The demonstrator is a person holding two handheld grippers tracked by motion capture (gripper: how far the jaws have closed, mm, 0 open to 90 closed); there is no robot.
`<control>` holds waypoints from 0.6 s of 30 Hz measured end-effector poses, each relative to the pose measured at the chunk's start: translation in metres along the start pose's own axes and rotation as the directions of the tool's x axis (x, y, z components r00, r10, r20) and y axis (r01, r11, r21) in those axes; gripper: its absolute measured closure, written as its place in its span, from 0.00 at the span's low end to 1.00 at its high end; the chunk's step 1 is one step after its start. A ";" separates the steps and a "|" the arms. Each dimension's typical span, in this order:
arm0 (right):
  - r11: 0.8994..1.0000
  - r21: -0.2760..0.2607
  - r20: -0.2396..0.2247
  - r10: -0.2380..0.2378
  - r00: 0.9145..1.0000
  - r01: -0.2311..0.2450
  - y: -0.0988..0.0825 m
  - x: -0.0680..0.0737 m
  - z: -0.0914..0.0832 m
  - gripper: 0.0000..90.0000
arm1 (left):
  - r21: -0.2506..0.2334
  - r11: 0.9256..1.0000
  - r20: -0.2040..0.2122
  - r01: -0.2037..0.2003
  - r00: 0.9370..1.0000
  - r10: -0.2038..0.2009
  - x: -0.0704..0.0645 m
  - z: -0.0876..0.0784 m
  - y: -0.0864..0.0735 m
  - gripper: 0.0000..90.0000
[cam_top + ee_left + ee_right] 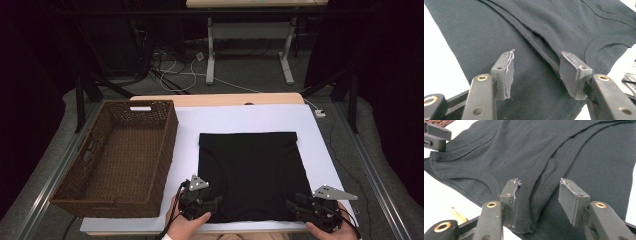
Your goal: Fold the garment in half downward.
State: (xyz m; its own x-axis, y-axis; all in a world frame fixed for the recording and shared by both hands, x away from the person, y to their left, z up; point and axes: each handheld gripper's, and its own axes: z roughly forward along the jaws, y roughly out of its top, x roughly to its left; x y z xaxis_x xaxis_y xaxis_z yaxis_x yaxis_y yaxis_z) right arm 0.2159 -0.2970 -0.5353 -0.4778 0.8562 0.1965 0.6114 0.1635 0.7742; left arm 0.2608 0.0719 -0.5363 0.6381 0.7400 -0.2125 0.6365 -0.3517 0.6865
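Note:
A black T-shirt [250, 170] lies folded flat in a square on the white table cover [240, 117]. My left gripper [212, 204] rests at the shirt's near left corner, held by a hand. In the left gripper view its jaws [536, 72] stand apart over the dark cloth [499, 32], with a seam running between the pads and nothing pinched. My right gripper [295, 205] sits at the near right corner. Its jaws [537, 200] are open too, and a stitched fold of the shirt [544, 182] lies loose between them, near the left pad [512, 200].
A brown wicker basket [170, 150] stands on the left side of the table, right beside the shirt's left edge. Past the table's far edge are cables and the legs of another table [210, 55] on the floor. Dark rails run along both sides.

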 end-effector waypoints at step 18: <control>0.989 -0.085 -0.003 -0.120 0.993 0.119 -0.001 0.001 0.008 0.37 | -0.042 0.998 0.009 -0.043 0.999 0.044 0.016 -0.010 -0.001 0.38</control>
State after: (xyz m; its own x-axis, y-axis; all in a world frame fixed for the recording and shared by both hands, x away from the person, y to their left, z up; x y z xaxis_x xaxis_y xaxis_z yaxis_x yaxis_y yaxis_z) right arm 0.2197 -0.2928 -0.5410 -0.5495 0.8290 0.1039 0.4945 0.2225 0.8402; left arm 0.2662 0.0897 -0.5329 0.6694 0.7185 -0.1889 0.5896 -0.3590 0.7235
